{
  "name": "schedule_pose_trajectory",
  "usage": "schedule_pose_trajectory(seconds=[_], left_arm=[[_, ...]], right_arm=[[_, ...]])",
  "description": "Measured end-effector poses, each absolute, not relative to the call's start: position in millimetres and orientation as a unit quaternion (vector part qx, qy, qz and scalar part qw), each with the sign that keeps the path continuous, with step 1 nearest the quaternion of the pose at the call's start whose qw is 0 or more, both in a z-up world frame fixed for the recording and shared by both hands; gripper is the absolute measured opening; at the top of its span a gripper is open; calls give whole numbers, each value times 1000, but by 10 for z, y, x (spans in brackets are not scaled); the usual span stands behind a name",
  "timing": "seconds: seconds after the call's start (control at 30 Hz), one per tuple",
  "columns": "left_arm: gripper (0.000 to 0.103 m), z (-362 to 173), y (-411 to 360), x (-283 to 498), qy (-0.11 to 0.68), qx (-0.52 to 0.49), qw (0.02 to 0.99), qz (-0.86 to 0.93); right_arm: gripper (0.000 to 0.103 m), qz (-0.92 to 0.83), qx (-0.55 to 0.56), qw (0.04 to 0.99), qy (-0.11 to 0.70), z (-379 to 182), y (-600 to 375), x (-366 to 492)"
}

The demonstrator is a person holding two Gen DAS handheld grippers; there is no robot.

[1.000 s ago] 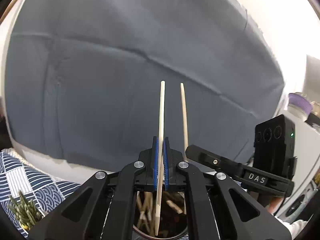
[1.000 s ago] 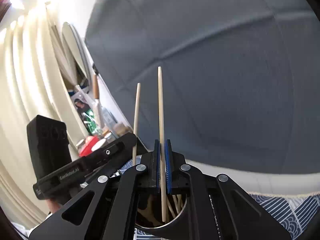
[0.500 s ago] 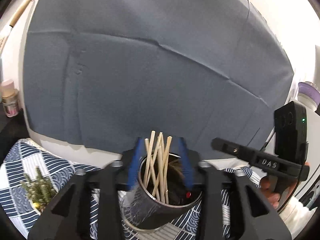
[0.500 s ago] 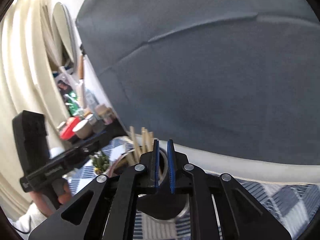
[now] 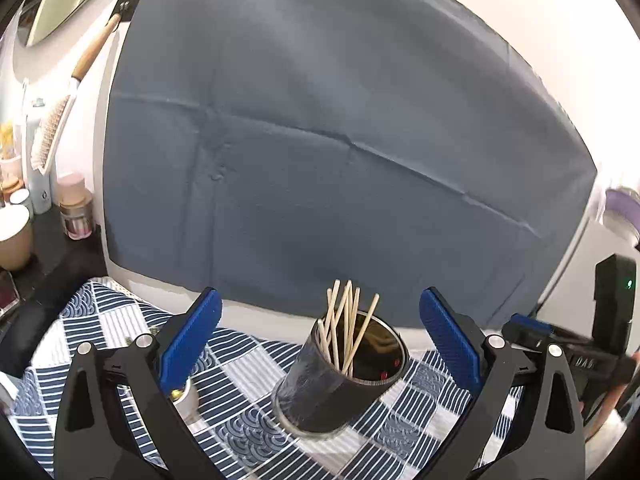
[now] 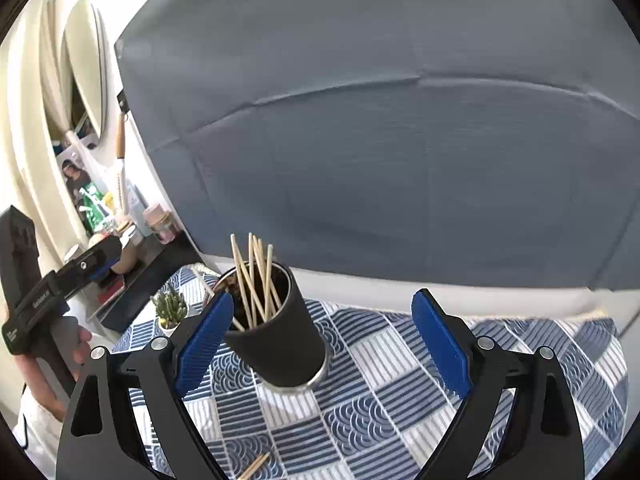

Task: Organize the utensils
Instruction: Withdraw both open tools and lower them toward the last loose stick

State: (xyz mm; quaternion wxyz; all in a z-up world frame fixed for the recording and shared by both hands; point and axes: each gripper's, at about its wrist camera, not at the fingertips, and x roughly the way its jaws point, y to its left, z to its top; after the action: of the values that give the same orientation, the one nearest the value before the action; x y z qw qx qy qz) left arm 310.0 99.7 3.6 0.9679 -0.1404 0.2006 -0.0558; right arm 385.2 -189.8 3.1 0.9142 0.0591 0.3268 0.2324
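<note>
Wooden chopsticks in dark cylindrical cup, patterned cloth, both grippers' ribbed jaws just opened, empty.

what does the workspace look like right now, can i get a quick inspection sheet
surface: blue and white patterned cloth, lying flat.
job's things: dark cup upright, chopsticks standing in it; one chopstick loose on the cloth.
clutter: small potted plant; jars and bottles on the side shelf.
grippers: left gripper and right gripper have just been opening, jaws wide, pads clear of the cup.
cables: nothing seen.
surroundings: grey backdrop cloth, oval mirror.
</note>
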Motion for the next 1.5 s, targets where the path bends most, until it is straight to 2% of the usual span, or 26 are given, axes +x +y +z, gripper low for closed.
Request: schedule_pose_trajectory(seconds=[0.17, 0.53, 1.1, 1.5], left_arm=[[97, 44, 1057, 2904, 218, -130, 965, -58], [97, -212, 1177, 2431, 267, -104, 954, -89], [97, -494, 1393, 1912, 332, -68, 937, -84], [97, -844, 1235, 1914, 406, -74, 901, -130]], right_arm=[[91, 200, 77, 919, 332, 104, -2003, 3550], [92, 170, 43, 924, 339, 52, -1843, 2850], [92, 157, 73, 917, 359, -376, -1632, 2264], [92, 114, 138, 878, 444, -974, -1756, 2297]])
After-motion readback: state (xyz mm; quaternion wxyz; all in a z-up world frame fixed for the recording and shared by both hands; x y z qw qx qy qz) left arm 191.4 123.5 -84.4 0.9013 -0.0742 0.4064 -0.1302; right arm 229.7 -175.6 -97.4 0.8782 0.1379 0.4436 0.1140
